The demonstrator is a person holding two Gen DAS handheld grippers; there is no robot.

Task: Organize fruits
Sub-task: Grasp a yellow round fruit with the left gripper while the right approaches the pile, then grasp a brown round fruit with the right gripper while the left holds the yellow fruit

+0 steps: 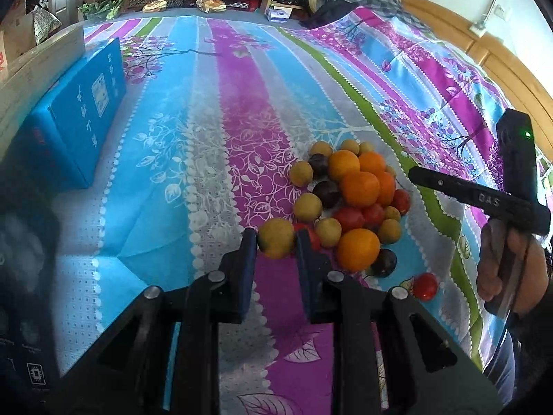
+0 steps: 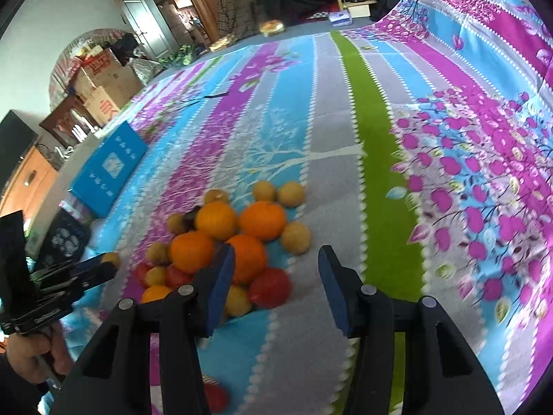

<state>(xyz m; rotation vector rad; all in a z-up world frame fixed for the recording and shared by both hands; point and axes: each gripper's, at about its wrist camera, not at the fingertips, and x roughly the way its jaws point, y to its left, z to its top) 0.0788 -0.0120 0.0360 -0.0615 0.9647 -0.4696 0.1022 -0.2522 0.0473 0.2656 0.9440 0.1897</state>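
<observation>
Left gripper (image 1: pixel 276 242) is clenched on a yellow fruit (image 1: pixel 275 238), pads pressing it from either side, the fruit sitting right at the fingertips at twelve o'clock in the left wrist view and, by the look of it, lifted just clear of the bedspread (image 1: pixel 207 138). Right gripper (image 2: pixel 276 280) is released, jaws standing apart with nothing between them, only grey and blue cloth showing in the gap. Now the relation that matters for the right one: the fruit pile (image 2: pixel 235 242) lies at about eleven o'clock from its fingertips, close in, with a red fruit (image 2: pixel 270 287) and an orange (image 2: pixel 247 257) just beside the left blue pad (image 2: pixel 219 287). So a small shift toward ten or eleven o'clock would be my call for centring a fruit in that gap. The round fruits have no long axis to speak of, so approach angle should matter little. The pile is tightly packed, fruits touching, and neighbours could roll when one is pulled. Farther out, at about ten o'clock in both views, a blue box (image 1: pixel 79 110) rests near the bed's edge, well apart from the pile; whether it is where the fruit goes, I cannot tell. A lone red fruit (image 1: pixel 425 286) sits apart from the heap, near the person's right hand (image 1: pixel 508 269).
</observation>
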